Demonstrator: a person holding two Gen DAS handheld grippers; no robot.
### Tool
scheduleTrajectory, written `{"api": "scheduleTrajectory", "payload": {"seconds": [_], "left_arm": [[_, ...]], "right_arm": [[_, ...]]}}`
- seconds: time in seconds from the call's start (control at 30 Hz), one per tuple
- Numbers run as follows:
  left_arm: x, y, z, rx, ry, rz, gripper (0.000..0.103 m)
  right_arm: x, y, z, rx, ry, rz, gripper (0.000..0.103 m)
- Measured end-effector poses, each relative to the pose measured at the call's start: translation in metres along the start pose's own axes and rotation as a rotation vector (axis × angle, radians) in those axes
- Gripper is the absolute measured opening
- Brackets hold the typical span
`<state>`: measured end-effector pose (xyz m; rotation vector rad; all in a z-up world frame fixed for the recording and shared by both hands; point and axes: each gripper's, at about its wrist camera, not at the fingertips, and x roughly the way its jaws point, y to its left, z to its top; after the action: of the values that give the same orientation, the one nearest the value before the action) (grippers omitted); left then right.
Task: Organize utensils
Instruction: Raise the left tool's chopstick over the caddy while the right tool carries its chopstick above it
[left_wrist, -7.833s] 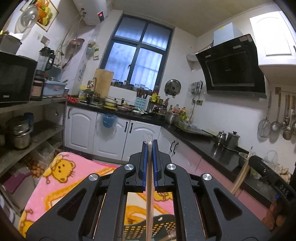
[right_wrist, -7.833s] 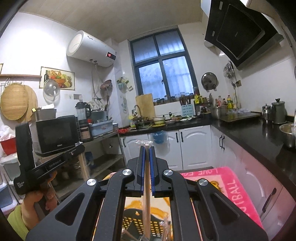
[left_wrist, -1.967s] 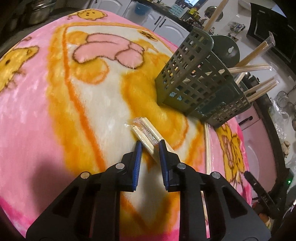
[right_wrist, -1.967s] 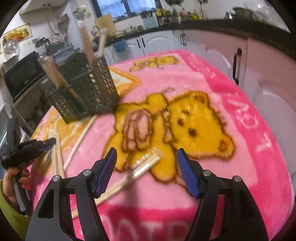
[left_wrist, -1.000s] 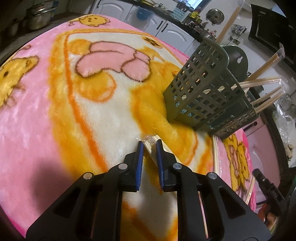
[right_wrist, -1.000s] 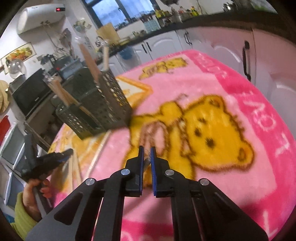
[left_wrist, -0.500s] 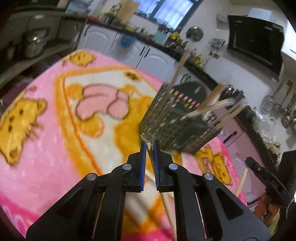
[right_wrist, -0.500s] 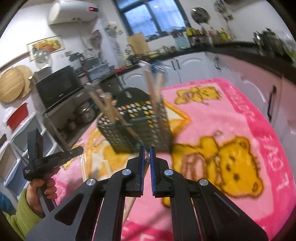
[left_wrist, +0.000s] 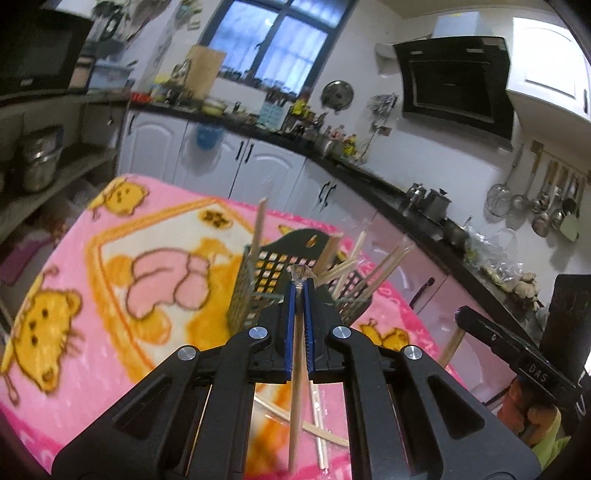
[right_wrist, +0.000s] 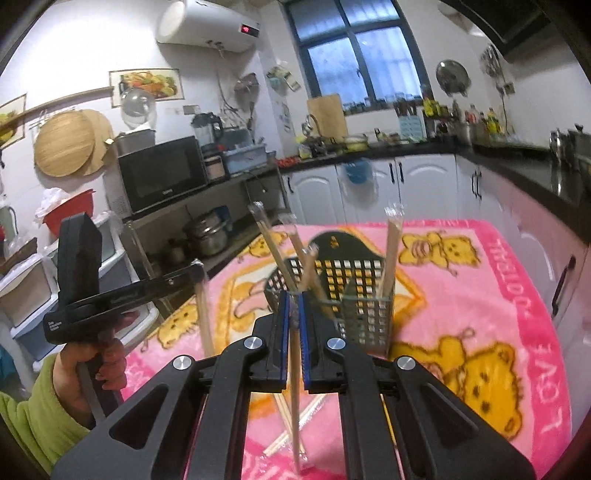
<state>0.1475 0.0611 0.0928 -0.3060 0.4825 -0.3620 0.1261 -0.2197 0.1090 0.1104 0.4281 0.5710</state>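
A dark green mesh utensil holder (left_wrist: 255, 280) (right_wrist: 354, 291) stands on the pink cartoon blanket (left_wrist: 122, 280) (right_wrist: 498, 295) with several wrapped chopstick pairs sticking up out of it. My left gripper (left_wrist: 298, 291) is shut on a wrapped chopstick pair (left_wrist: 295, 387), held upright above the blanket just short of the holder. My right gripper (right_wrist: 292, 299) is shut on another wrapped chopstick pair (right_wrist: 294, 398), also lifted near the holder. The left gripper also shows in the right wrist view (right_wrist: 197, 267), gripping its chopsticks.
More wrapped chopsticks (left_wrist: 317, 424) (right_wrist: 284, 439) lie loose on the blanket below both grippers. Kitchen counters (left_wrist: 369, 177) run along the back and right. A shelf with a microwave (right_wrist: 162, 173) stands at the left.
Both grippers closed on chopstick pairs lying on the blanket and lifted them, tilting up so the kitchen comes into view. The holder now sits right in front of both.
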Motion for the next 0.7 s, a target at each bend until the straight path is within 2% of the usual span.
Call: {"api": "scheduleTrajectory", "payload": {"seconds": [0.3,0.7], "left_arm": [[-0.007,-0.033,0.024,0.078,-0.05,-0.037,0.002],[-0.002,-0.064,0.047,0.151,-0.097,-0.062,0.002]], "right_arm": [[-0.017,0.004,0.021,-0.032,-0.07,-0.008,0.005],[-0.022,0.0,0.038,-0.036,-0.122,-0.019,0.005]]}}
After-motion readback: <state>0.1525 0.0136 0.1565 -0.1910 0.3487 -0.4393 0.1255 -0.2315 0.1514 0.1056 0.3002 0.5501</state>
